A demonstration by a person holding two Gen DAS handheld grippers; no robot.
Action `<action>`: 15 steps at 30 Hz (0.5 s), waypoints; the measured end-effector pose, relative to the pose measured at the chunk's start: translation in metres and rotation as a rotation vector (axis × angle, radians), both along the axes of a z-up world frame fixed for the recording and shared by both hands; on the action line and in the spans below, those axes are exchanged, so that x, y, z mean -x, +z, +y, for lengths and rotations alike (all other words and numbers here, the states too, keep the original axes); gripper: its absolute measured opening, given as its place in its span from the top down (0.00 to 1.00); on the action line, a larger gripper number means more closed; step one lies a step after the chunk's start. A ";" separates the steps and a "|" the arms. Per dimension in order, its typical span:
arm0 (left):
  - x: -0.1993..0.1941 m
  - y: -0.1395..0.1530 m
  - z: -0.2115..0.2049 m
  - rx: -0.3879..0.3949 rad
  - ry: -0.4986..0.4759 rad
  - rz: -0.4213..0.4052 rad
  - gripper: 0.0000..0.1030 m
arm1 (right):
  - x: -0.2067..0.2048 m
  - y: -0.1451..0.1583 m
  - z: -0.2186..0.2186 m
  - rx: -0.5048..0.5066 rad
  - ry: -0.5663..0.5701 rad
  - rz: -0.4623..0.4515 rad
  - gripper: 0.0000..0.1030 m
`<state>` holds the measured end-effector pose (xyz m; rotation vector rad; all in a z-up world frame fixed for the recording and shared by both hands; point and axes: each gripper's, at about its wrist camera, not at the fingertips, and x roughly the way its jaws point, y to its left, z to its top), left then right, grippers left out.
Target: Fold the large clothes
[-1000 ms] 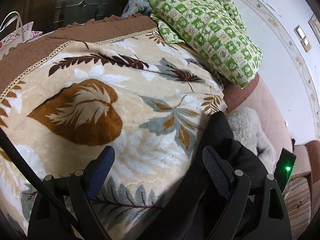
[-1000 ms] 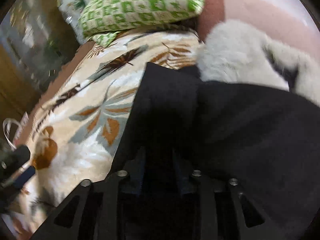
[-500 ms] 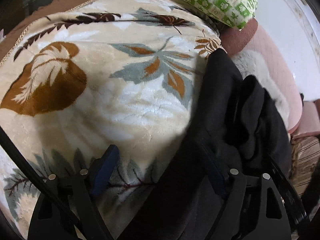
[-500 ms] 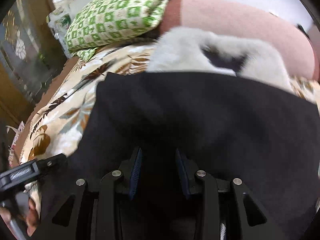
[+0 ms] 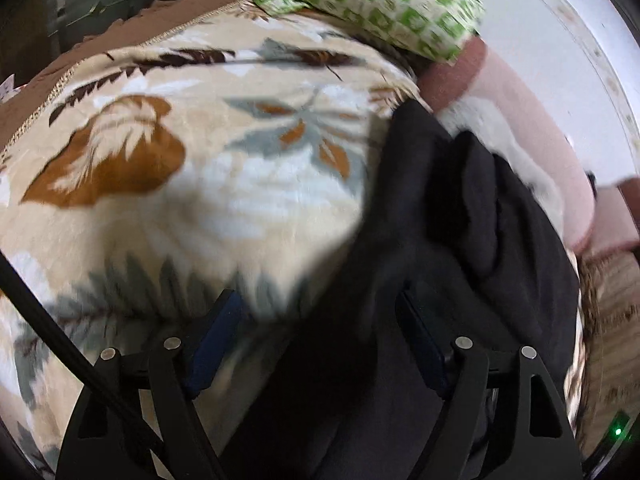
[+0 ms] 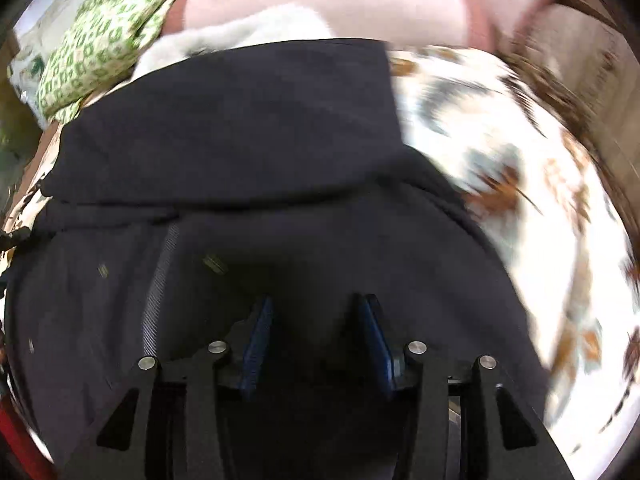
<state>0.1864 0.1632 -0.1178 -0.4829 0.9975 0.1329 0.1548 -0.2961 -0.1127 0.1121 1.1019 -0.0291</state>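
My right claw (image 6: 316, 320) has just been opening and lets go of the black garment (image 6: 248, 128) lying on the leaf-print blanket (image 5: 192, 200), while my left claw (image 5: 320, 320) gapes over its edge.

You are in a home bedroom: a leaf-print blanket (image 5: 192, 184) covers a bed, a green-checked pillow (image 5: 384, 4) lies at upper centre, and a pink padded headboard (image 5: 532, 148) stands at right against a white wall (image 5: 560, 60).
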 end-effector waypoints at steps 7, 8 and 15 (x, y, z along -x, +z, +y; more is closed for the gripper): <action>0.065 -0.003 -0.008 0.058 -0.112 0.022 0.23 | 0.080 0.026 -0.081 -0.118 -0.110 -0.119 0.46; 0.072 0.000 -0.007 0.075 -0.118 0.019 0.23 | 0.084 0.031 -0.086 -0.130 -0.117 -0.146 0.35; 0.090 0.011 0.019 0.150 -0.077 0.004 0.23 | 0.090 0.026 -0.121 -0.224 -0.198 -0.227 0.20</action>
